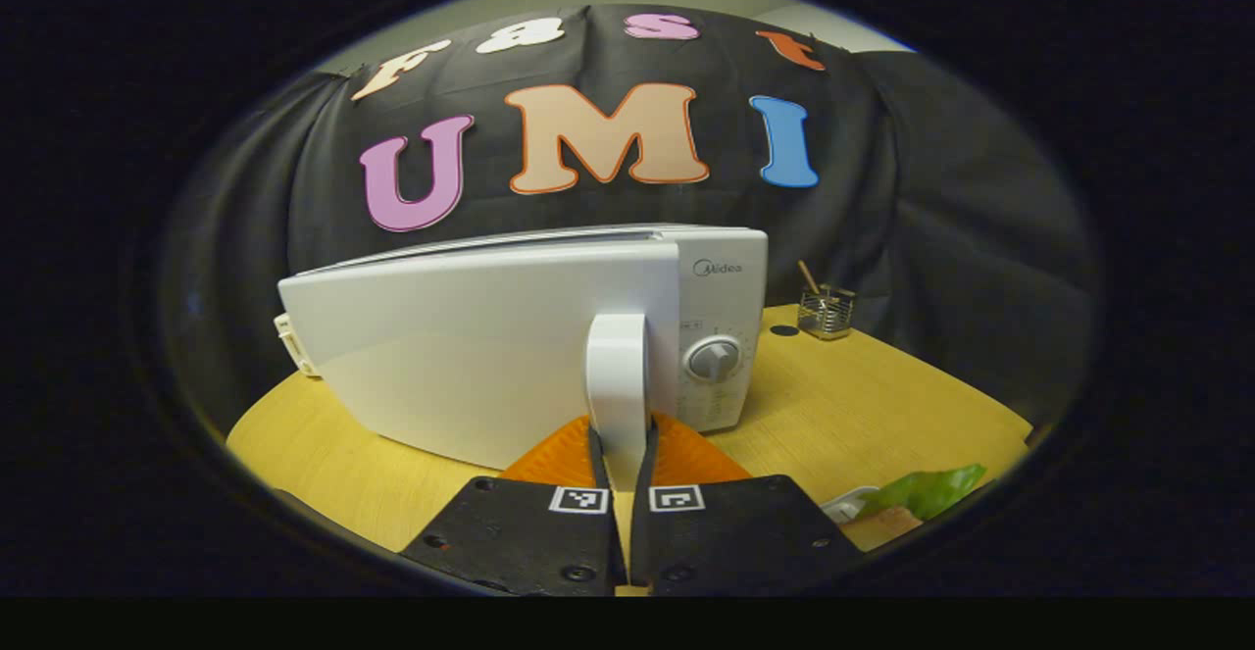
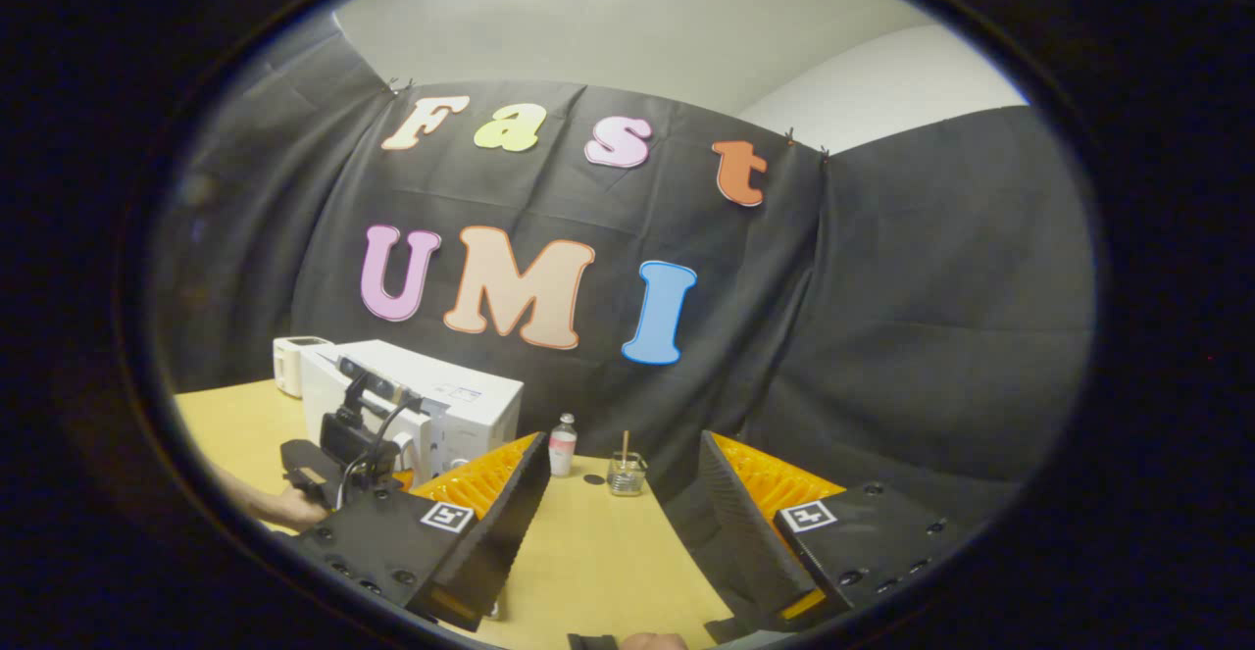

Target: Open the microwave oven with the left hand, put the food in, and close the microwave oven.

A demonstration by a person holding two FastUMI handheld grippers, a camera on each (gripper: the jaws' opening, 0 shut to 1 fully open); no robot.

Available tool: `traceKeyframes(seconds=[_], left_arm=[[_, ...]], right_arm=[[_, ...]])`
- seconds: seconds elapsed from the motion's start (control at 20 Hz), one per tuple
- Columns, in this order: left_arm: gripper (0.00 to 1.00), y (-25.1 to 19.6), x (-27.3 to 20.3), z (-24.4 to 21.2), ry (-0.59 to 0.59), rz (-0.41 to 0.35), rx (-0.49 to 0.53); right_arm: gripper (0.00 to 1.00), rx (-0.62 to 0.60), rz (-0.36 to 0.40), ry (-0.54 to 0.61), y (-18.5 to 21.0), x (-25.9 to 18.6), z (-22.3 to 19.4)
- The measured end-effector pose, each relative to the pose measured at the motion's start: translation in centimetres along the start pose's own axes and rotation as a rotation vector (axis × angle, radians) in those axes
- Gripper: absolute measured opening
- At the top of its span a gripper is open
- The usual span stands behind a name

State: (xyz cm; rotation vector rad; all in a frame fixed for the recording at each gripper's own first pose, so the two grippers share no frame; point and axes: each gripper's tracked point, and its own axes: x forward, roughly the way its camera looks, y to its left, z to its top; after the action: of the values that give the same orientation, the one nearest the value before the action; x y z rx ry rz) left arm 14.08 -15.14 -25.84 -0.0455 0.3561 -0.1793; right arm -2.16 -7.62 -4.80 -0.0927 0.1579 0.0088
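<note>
The white microwave [image 1: 724, 273] stands on the yellow table [image 1: 863, 405], and its door [image 1: 461, 356] is swung out a little toward me. My left gripper [image 1: 620, 434] is shut on the upright white door handle [image 1: 618, 366], with both fingers pressed against its sides. The food, a green leafy thing on a white plate [image 1: 922, 493], lies at the lower right. In the right gripper view the microwave [image 2: 461, 405] sits at the left, with the left gripper [image 2: 343, 454] and a hand [image 2: 284, 508] at its front. My right gripper [image 2: 621, 464] is open with nothing between its fingers.
A wire holder with a stick [image 1: 826, 312] stands to the right of the microwave. A small bottle [image 2: 562, 444] and a glass with a stick [image 2: 626, 474] stand near the black cloth. A small white appliance [image 2: 294, 361] sits behind the microwave.
</note>
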Motion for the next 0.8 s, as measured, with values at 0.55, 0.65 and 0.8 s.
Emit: traceKeyframes(seconds=[0.55, 0.65, 0.8], left_arm=[[0.01, 7.1, -11.5, -4.0, 0.057, -0.009, -0.009], [0.01, 8.7, -12.8, -4.5, 0.065, 0.0, -0.014], [0.01, 11.4, -14.7, -5.2, 0.075, 0.041, -0.021]], right_arm=[[0.97, 0.107, 0.051, -0.007, 5.3, 0.6, 0.9], [0.96, 0.116, 0.057, -0.012, 6.2, 0.6, 1.2], [0.96, 0.109, 0.068, -0.018, 7.7, 0.6, 1.4]])
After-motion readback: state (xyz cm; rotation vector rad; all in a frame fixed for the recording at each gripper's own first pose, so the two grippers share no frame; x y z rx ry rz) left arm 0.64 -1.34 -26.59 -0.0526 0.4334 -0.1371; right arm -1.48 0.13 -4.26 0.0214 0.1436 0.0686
